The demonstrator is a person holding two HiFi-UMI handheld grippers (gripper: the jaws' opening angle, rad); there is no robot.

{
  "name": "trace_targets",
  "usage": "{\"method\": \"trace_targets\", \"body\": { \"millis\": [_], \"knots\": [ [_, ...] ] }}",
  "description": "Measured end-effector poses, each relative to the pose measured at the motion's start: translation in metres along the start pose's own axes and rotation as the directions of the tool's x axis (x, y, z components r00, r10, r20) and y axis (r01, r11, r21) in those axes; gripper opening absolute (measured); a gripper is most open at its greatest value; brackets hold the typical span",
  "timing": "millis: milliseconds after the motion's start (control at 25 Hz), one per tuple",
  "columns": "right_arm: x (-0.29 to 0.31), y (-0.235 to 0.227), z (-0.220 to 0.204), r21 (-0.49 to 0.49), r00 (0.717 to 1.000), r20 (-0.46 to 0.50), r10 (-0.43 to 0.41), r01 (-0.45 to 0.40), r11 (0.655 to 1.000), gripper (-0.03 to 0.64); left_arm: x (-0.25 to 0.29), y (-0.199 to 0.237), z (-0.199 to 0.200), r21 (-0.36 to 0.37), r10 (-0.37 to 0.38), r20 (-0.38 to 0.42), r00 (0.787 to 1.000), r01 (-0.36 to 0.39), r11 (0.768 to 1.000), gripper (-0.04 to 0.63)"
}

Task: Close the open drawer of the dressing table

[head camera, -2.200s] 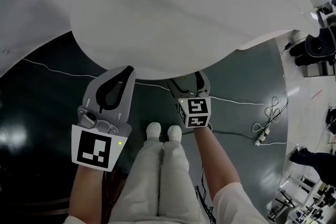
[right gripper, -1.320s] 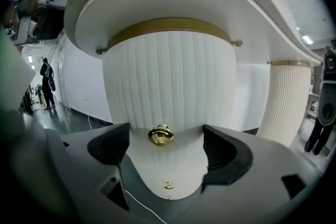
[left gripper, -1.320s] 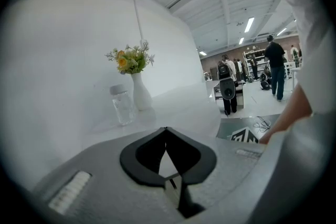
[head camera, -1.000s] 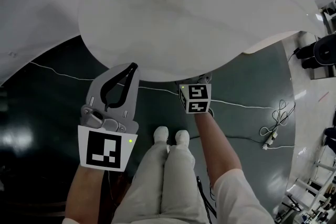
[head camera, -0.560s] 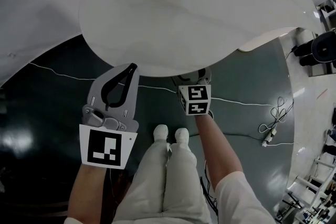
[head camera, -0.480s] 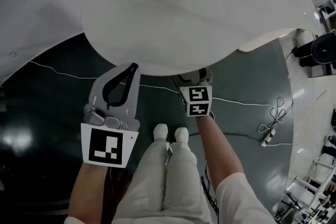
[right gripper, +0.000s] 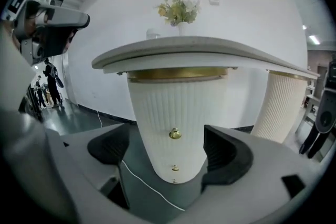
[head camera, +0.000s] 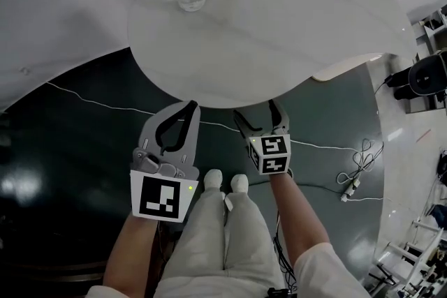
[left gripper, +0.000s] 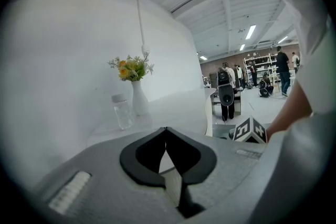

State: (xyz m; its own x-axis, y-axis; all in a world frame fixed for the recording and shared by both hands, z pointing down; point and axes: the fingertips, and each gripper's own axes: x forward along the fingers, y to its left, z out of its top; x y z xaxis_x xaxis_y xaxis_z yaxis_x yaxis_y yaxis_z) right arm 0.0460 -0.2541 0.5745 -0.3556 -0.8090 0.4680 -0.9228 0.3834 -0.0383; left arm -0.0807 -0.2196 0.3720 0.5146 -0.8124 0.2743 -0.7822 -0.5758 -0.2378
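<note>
At the near edge of the dressing table, the left gripper has its jaws pressed together on nothing, pointing across the tabletop towards a glass jar and a vase of flowers. To its right, the right gripper holds its jaws wide apart and empty, framing the table's ribbed drawer front and its brass knob without touching. Whether that drawer stands open cannot be told.
</note>
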Motion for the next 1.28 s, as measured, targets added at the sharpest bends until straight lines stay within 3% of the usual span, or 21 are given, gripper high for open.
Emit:
{"method": "trace_targets", "body": {
  "millis": [520,960,1280],
  "knots": [
    [-0.071,0.02,0.057,-0.021,0.995,-0.041,0.092,-0.093,0.995,0.439,-0.029,0.01,0.049,-0.082,0.079,0.015,0.997,-0.077,0.994,0.017],
    [-0.132,0.006,0.134,-0.032,0.998,0.002,0.07,-0.07,0.997,0.439,-0.048,0.013,0.108,-0.098,0.13,0.074,0.989,-0.122,0.988,0.017],
    [-0.189,-0.007,0.198,-0.028,0.996,0.073,0.056,-0.054,0.998,0.42,-0.065,0.006,0.154,-0.094,0.127,0.13,0.983,-0.115,0.989,0.017]
  ]
}}
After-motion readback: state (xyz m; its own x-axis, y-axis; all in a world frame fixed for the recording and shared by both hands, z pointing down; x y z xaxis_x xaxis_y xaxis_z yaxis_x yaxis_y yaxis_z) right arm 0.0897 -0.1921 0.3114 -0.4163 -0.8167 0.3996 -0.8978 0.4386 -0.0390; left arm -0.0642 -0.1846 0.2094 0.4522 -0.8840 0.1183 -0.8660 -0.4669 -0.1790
